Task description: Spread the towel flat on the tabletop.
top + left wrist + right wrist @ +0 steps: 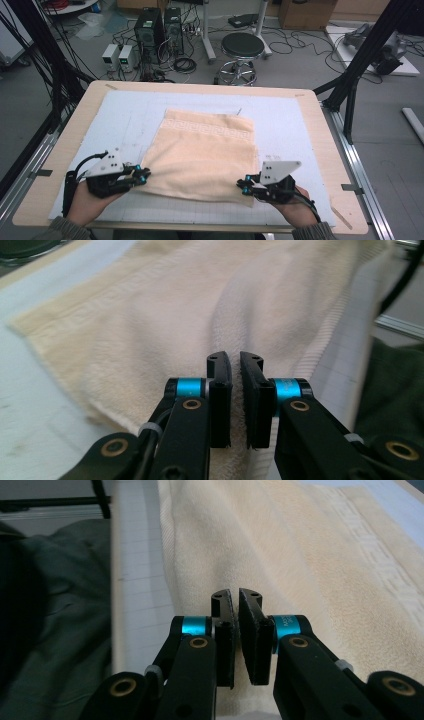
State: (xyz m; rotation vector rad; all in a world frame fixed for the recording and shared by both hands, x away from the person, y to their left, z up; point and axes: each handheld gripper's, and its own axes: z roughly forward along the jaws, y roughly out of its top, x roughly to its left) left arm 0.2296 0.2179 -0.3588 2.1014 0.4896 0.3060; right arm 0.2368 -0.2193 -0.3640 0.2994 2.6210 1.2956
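Left gripper (141,176) pinching near-left corner of towel (205,155), jaws nearly closed, cloth running between pads in left gripper view.

Towel lying folded on white mat (120,120), mid-table, patterned border at far edge.

Right gripper (243,185) clamping near-right corner, jaws likewise narrow on cloth.

Risks, judging: thin bite on terry edge slipping if hands are pulling apart; one layer only caught, fold opening; uneven lift skewing edges; hem dragging mat.
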